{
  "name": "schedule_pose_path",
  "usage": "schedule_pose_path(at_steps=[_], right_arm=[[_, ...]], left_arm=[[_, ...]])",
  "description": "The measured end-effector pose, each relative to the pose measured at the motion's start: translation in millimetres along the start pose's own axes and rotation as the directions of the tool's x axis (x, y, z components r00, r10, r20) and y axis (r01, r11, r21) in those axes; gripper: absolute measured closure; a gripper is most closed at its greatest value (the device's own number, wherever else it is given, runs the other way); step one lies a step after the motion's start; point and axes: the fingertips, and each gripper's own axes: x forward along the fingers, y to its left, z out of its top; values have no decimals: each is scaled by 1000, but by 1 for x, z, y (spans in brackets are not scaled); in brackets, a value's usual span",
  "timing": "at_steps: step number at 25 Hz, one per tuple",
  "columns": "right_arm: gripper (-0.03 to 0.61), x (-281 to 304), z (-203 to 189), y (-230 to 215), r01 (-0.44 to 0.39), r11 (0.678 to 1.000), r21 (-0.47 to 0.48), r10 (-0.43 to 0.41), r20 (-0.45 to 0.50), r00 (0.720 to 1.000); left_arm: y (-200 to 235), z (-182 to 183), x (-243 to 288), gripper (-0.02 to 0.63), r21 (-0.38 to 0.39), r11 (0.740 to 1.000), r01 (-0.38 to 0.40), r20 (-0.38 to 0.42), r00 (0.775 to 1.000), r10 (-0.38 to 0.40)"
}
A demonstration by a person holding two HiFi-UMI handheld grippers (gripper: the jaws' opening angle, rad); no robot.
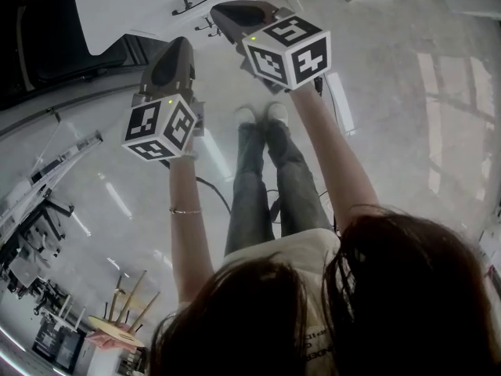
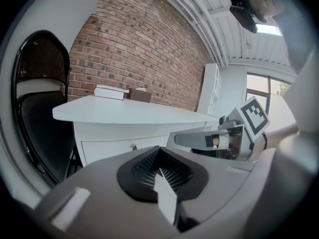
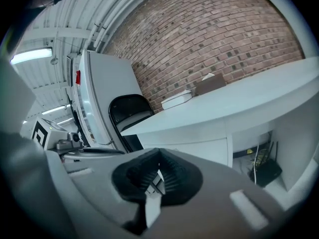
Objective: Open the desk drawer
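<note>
**Left gripper** (image 1: pixel 182 44): you hold it raised in front of the desk (image 2: pixel 124 114), its tip short of the front edge and touching nothing. Its own view shows the black ribbed pads (image 2: pixel 144 166) pressed together with nothing between them.

**Right gripper** (image 1: pixel 223 10): you hold it just beside the left one and further forward, its tip near the desk's front edge, close to the small black handles (image 1: pixel 207 26). From the head view you cannot tell whether it touches them. Its pads (image 3: pixel 174 176) are closed too, with only a thin seam between them and no handle in the bite.

**Desk drawer** (image 2: pixel 117 147): sits under the front edge of the white desk top, its front flush with the frame. The knob (image 2: pixel 133 146) is free of both grippers.

**Desk top:** a flat white box (image 2: pixel 111 91) and a brown box (image 2: pixel 139 95) sit side by side at the back edge, against the brick wall (image 2: pixel 139 49).

**Surroundings:** a black chair (image 2: pixel 35 113) stands at the left end of the desk. A glossy floor (image 1: pixel 391 131) lies under your feet, and there is a thin bracelet (image 1: pixel 185 210) on your left wrist.
</note>
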Motion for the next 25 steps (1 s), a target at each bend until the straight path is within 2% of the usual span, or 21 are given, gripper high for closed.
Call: schedule_pose_path(at_steps=[9,18,21,25], right_arm=[[575,20,-43,-26,7,995,95,-9,18,1000],[576,47,-70,-46,-7,976,219,-8,67,998],[575,59,-81,-49,-22,958,285,1,72,997],[576,72,-92,-59,-34,909,414,0,81,997]], left_arm=[[10,-43,22,615,-11,1000,1,-10,1000,-1],[34,-72,37,615,6,1000,-19,-4,1000,20],[44,-80,41,615,29,999,-30,-16,999,30],[48,-83,50,615,33,999,-36,-14,999,36]])
